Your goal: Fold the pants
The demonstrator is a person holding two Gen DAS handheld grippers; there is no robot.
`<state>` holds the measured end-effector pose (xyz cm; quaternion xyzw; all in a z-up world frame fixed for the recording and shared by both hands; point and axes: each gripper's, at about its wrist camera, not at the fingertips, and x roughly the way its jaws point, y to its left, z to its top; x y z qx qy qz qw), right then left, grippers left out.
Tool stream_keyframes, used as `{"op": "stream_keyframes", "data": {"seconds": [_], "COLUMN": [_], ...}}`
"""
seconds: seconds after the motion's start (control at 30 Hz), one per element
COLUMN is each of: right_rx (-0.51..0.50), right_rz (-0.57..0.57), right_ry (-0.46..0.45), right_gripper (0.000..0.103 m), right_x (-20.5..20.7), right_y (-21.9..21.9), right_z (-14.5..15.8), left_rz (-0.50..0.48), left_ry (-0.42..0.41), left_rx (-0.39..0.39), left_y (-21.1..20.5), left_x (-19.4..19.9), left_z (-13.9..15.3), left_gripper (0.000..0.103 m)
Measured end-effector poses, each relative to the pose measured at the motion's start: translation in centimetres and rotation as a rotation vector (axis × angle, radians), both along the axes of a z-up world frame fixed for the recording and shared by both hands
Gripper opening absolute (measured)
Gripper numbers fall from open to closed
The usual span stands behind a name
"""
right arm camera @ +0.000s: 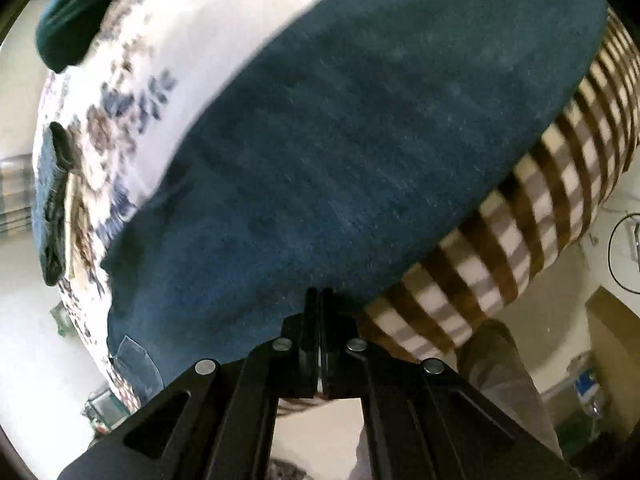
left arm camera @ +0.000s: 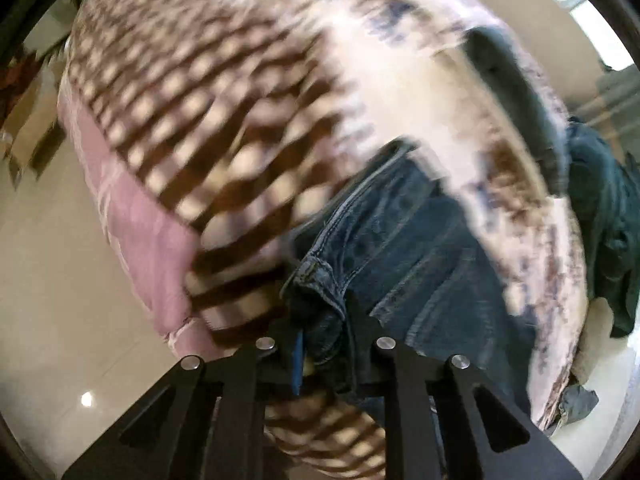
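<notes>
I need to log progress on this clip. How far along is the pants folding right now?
Early to middle. Done: both grippers have hold of the jeans, which lie on the bed's floral sheet beside a brown checked blanket. In hand: the left gripper pinches a bunched denim edge; the right gripper, fingers together, grips the edge of the spread denim. Left: no finished fold shows yet, and the left view is blurred.

A: How does the left gripper (left arm camera: 324, 320) stand?
B: Its black fingers (left arm camera: 360, 316) are clamped on a bunched edge of the jeans (left arm camera: 400, 240), pointing to the far side.
A: And the right gripper (right arm camera: 319, 300)?
B: Jaws pressed together at the near edge of the denim, fingers (right arm camera: 310, 320) level.
</notes>
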<state>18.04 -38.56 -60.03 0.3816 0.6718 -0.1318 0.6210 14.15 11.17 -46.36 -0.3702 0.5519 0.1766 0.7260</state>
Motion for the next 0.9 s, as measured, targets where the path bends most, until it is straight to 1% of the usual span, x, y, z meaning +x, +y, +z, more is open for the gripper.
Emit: {"op": "stream_keyframes", "data": {"seconds": [0.03, 0.07, 0.1, 0.13, 0.17, 0.2, 0.23, 0.27, 0.3, 0.33, 0.37, 0.4, 0.43, 0.47, 0.5, 0.53, 0.57, 0.6, 0.63, 0.67, 0.7, 0.73, 0.77, 0.8, 0.83, 0.87, 0.9], "right_rx": [0.009, 0.015, 0.020, 0.020, 0.022, 0.027, 0.031, 0.025, 0.024, 0.027, 0.023, 0.017, 0.040, 0.075, 0.103, 0.147, 0.136, 0.077, 0.046, 0.034, -0.042, -0.131, -0.163, -0.133, -0.072, 0.003, 0.022], "right_rz": [0.021, 0.042, 0.074, 0.110, 0.144, 0.184, 0.233, 0.300, 0.356, 0.420, 0.471, 0.532, 0.611, 0.675, 0.711, 0.754, 0.761, 0.757, 0.743, 0.693, 0.631, 0.598, 0.570, 0.533, 0.525, 0.563, 0.618], "right_ry": [0.010, 0.010, -0.002, -0.026, -0.047, -0.071, -0.105, -0.132, -0.142, -0.151, -0.168, -0.169, -0.141, -0.090, -0.052, -0.015, -0.010, -0.008, -0.008, -0.036, -0.083, -0.122, -0.149, -0.176, -0.189, -0.191, -0.189], "right_gripper": [0.002, 0.005, 0.016, 0.038, 0.050, 0.064, 0.065, 0.065, 0.065, 0.065, 0.065, 0.065, 0.065, 0.065, 0.065, 0.062, 0.057, 0.051, 0.047, 0.047, 0.043, 0.043, 0.044, 0.044, 0.045, 0.047, 0.052], "right_x": [0.5, 1.0, 1.8, 2.8, 3.7, 4.8, 6.2, 8.0, 9.5, 11.3, 13.1, 14.8, 16.3, 17.7, 18.3, 19.3, 20.3, 21.5, 22.4, 23.6, 24.8, 25.7, 26.2, 26.5, 26.6, 26.7, 26.6], "right_y": [0.4, 1.0, 1.7, 2.5, 3.2, 4.2, 5.3, 6.9, 8.4, 9.9, 11.4, 13.0, 15.0, 16.7, 17.8, 19.4, 20.5, 20.9, 20.7, 19.9, 18.5, 17.4, 16.3, 15.2, 14.6, 14.7, 15.2], "right_z": [0.2, 0.3, 0.9, 1.5, 2.0, 2.5, 3.2, 3.7, 3.8, 3.8, 3.7, 3.4, 2.6, 1.5, 0.7, -0.6, -1.3, -2.1, -2.6, -2.7, -1.7, -0.4, 0.6, 1.5, 1.8, 2.2, 2.5], "left_rz": [0.001, 0.006, 0.004, -0.006, -0.013, -0.015, -0.027, -0.044, -0.061, -0.080, -0.093, -0.108, -0.130, -0.148, -0.171, -0.190, -0.203, -0.231, -0.251, -0.269, -0.305, -0.321, -0.326, -0.323, -0.313, -0.303, -0.297], "left_ry": [0.020, 0.020, 0.018, 0.023, 0.037, 0.039, 0.038, 0.050, 0.048, 0.041, 0.026, 0.003, -0.014, -0.031, -0.054, -0.067, -0.072, -0.075, -0.068, -0.058, -0.035, 0.000, 0.032, 0.048, 0.061, 0.061, 0.051], "left_rx": [-0.013, -0.031, -0.042, -0.041, -0.037, -0.029, -0.003, 0.047, 0.099, 0.142, 0.174, 0.198, 0.224, 0.234, 0.238, 0.234, 0.219, 0.207, 0.214, 0.222, 0.234, 0.243, 0.231, 0.210, 0.197, 0.186, 0.173], "left_y": [0.2, 0.4, 0.5, 0.5, 0.5, 0.5, 0.3, 0.0, -0.4, -0.9, -1.5, -1.9, -2.6, -3.2, -3.9, -4.6, -5.0, -5.7, -6.1, -6.5, -7.0, -7.0, -6.8, -6.3, -5.7, -5.1, -4.7], "left_x": [-0.1, -0.3, -0.3, -0.3, -0.4, -0.5, -0.7, -0.8, -0.7, -0.5, -0.1, 0.3, 1.0, 1.7, 2.6, 3.6, 4.4, 5.5, 6.3, 7.1, 8.0, 8.4, 8.5, 8.5, 8.3, 8.0, 7.8], "left_z": [-1.0, -1.3, -1.1, -0.5, 0.2, 1.2, 2.5, 3.8, 5.3, 6.7, 7.9, 8.8, 9.5, 10.0, 10.1, 10.0, 9.5, 8.6, 7.7, 6.8, 5.1, 3.9, 2.8, 1.9, 1.3, 1.0, 0.8], "left_gripper": [0.019, 0.020, 0.022, 0.031, 0.034, 0.036, 0.042, 0.044, 0.056, 0.073, 0.078, 0.082, 0.082, 0.082, 0.082, 0.082, 0.082, 0.082, 0.082, 0.082, 0.082, 0.082, 0.082, 0.082, 0.082, 0.082, 0.082]}}
